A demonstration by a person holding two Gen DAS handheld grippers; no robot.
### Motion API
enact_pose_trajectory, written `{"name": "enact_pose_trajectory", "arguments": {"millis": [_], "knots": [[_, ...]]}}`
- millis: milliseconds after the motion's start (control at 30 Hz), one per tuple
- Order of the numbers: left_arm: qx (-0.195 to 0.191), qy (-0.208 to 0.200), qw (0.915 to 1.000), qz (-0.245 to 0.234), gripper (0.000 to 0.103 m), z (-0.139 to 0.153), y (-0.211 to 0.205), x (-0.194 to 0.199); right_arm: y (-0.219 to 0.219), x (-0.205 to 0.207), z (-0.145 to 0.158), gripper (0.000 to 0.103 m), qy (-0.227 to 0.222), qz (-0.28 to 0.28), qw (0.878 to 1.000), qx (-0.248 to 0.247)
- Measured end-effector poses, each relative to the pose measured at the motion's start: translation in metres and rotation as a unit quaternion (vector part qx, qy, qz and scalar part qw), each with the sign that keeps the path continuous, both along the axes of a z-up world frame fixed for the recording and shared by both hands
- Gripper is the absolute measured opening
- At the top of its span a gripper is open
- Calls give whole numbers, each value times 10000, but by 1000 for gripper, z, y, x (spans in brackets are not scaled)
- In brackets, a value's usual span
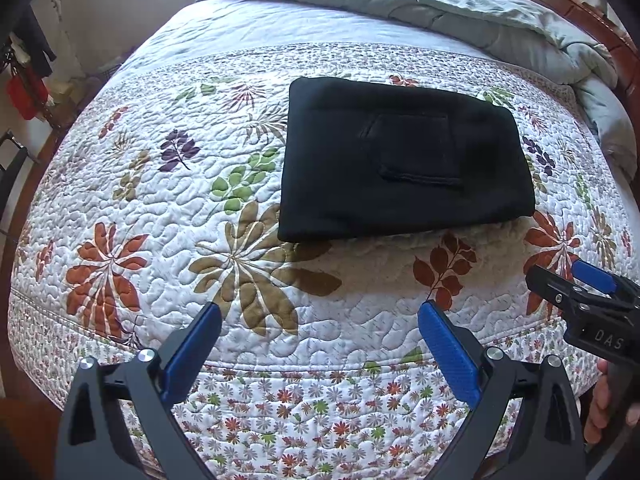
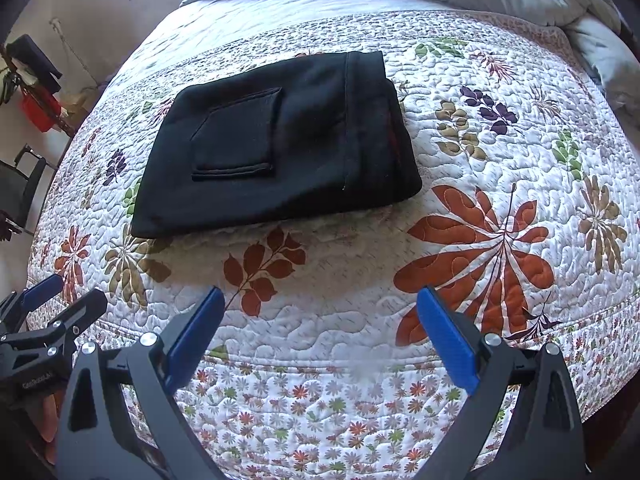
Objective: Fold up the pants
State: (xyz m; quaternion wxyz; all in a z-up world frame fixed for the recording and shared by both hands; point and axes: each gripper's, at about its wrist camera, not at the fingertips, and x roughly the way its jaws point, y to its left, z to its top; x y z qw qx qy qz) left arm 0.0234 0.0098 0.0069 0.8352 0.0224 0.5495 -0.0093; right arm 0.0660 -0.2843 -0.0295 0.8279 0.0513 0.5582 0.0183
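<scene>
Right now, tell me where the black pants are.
The folded black pants lie on the floral quilt, ahead of both open grippers and touched by neither. They sit right of centre in the left wrist view, left of centre in the right.

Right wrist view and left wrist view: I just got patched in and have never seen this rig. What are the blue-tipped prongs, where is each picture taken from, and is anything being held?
There is no robot arm. A person holds a two-finger gripper in each hand, and each gripper carries a fisheye camera looking forward along its fingers. The blue prongs are those fingers.

In the left wrist view, the left gripper fills the bottom and the right gripper pokes in at the right edge. The right wrist view shows the right gripper's own fingers at the bottom.

Both stand open and hold nothing, short of the cloth.

On the floral quilt lie the black pants, folded into a flat rectangle with a pocket facing up. A grey comforter is bunched at the far end of the bed.
</scene>
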Motion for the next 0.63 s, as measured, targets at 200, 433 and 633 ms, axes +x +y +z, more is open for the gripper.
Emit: {"name": "enact_pose_trajectory", "arguments": {"millis": [200,433,633], "knots": [[-19,16,10000,-14,99,0,0,1,0,0,-3,96,44,15,10000,-27],[-55,67,10000,48,99,-2,3,2,-1,0,-8,96,106,3,9999,-74],[-15,40,10000,46,99,-1,1,-1,-2,-1,-9,96,114,-6,9999,-69]]}}
